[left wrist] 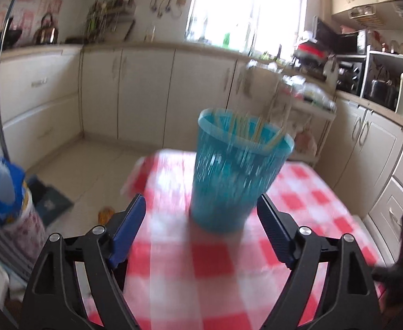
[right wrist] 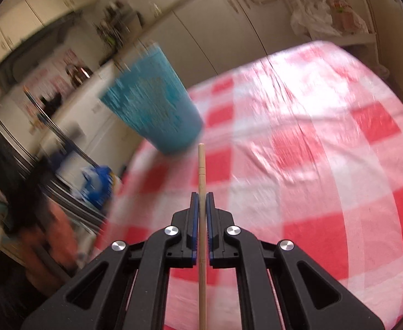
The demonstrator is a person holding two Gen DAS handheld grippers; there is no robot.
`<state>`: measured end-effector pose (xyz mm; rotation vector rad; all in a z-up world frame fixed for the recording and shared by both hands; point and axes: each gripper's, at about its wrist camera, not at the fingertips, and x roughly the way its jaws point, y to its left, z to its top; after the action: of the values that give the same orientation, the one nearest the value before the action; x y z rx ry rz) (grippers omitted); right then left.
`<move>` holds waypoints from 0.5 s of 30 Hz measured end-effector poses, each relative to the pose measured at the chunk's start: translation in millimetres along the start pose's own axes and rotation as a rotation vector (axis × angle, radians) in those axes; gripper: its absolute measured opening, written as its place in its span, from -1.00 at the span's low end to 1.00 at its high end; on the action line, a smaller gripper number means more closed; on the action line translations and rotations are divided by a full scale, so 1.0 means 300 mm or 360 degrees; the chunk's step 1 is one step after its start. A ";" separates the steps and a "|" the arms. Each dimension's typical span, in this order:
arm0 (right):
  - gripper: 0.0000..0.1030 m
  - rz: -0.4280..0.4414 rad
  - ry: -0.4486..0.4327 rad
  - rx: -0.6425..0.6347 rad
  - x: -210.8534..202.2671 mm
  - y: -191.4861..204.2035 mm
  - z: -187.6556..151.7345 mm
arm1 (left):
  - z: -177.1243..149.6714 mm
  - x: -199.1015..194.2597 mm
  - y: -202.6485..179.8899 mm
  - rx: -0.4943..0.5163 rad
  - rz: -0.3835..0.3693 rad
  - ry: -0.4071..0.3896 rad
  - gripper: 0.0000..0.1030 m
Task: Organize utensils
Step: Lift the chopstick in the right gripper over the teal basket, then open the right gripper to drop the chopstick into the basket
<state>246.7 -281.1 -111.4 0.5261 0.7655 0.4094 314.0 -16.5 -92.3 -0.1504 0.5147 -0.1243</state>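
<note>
my left gripper (left wrist: 201,214): jaws wide apart, nothing between them | blue cup (left wrist: 237,170): upright on the checked desk (left wrist: 325,206) just ahead, holding pale sticks, probably chopsticks, blurred | my right gripper (right wrist: 201,200): clamped on a wooden chopstick (right wrist: 201,165), pointing toward the cup's base

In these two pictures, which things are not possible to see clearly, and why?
- Sticks in the blue cup, left wrist view: motion blur smears them, so they cannot be counted.
- Lower end of the wooden stick held by the right gripper, right wrist view: cut off by the bottom edge.
- Cup's mouth, right wrist view: blurred and turned away.
- Left gripper: not visible in the right wrist view.
- Counter items, both views: too blurred and small.
</note>
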 end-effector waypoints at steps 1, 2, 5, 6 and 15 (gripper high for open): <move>-0.88 0.0019 -0.0031 0.0002 -0.008 0.012 0.014 | -0.019 0.002 0.013 -0.0018 0.0004 0.0026 0.53; -0.88 0.0067 -0.0087 0.0006 -0.021 0.035 0.039 | -0.039 0.002 0.028 -0.0046 0.0006 0.0051 0.53; -0.88 0.0166 -0.0222 -0.0018 -0.059 0.102 0.112 | -0.082 -0.002 0.066 -0.0105 0.0008 0.0101 0.53; -0.88 0.0197 -0.0265 -0.0035 -0.069 0.130 0.140 | -0.094 -0.005 0.077 -0.0115 0.0008 0.0110 0.53; -0.88 0.0240 -0.0695 -0.0248 -0.089 0.391 0.464 | -0.116 -0.032 0.123 -0.0170 0.0016 0.0142 0.53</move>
<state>313.6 -243.1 55.7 0.5052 0.2716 0.4694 291.3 17.4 -124.1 -0.2473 0.6112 -0.0943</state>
